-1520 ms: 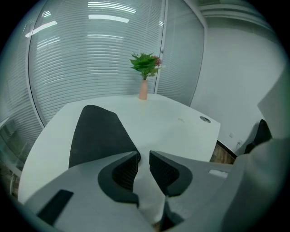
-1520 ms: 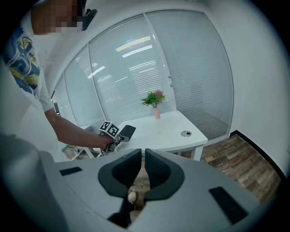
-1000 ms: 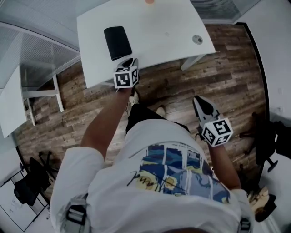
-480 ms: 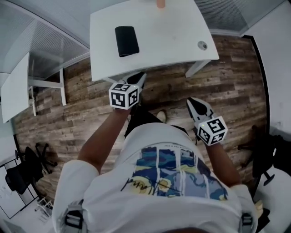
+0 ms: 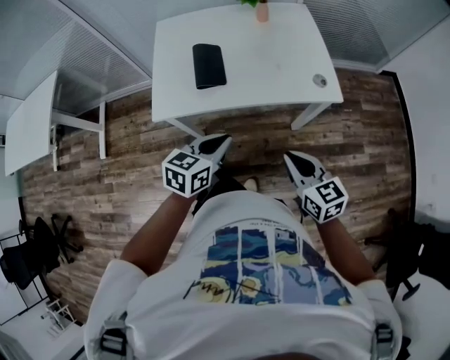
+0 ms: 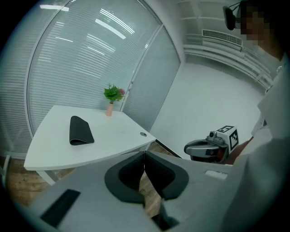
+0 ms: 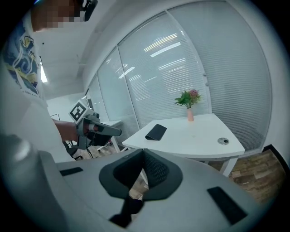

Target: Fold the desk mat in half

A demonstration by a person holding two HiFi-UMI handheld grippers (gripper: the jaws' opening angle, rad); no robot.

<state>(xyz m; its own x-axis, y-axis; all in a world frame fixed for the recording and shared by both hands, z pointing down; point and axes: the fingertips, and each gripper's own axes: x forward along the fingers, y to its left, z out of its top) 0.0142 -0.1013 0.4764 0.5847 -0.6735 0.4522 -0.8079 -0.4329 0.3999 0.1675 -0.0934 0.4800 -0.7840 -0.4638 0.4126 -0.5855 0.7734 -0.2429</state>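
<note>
Closest to the camera is the person's white t-shirt with a blue graphic print (image 5: 246,281), with both bare forearms reaching out in front of it. The left gripper (image 5: 219,143) is held out over the brown wood-plank floor (image 5: 126,176). Its jaws are closed right up, pads meeting tip to tip, and there's nothing between them; through the gap below the pads you just see floor. Same story with the right gripper (image 5: 291,158): jaws pressed together, holding nothing, also hanging over the floor and a bit apart from the left one. Both are short of the table, not touching it.

Past them is the white surface (image 5: 274,63), a desk with a curved front edge and white legs. The black desk mat (image 5: 209,65) is on its left half, well away from either gripper. It's already doubled over on itself into a narrow oblong, and in the left gripper view the end nearer the camera looks rounded like a fold. Over on the right side of the surface there's a small round grey cable grommet (image 5: 320,80). At the far edge sits a little pink vase with a green plant (image 5: 261,12).

Off to the left is a second white table (image 5: 31,119), with a black office chair (image 5: 21,264) near the lower left corner of the head view. Behind everything, glass walls with white blinds (image 7: 181,59).
</note>
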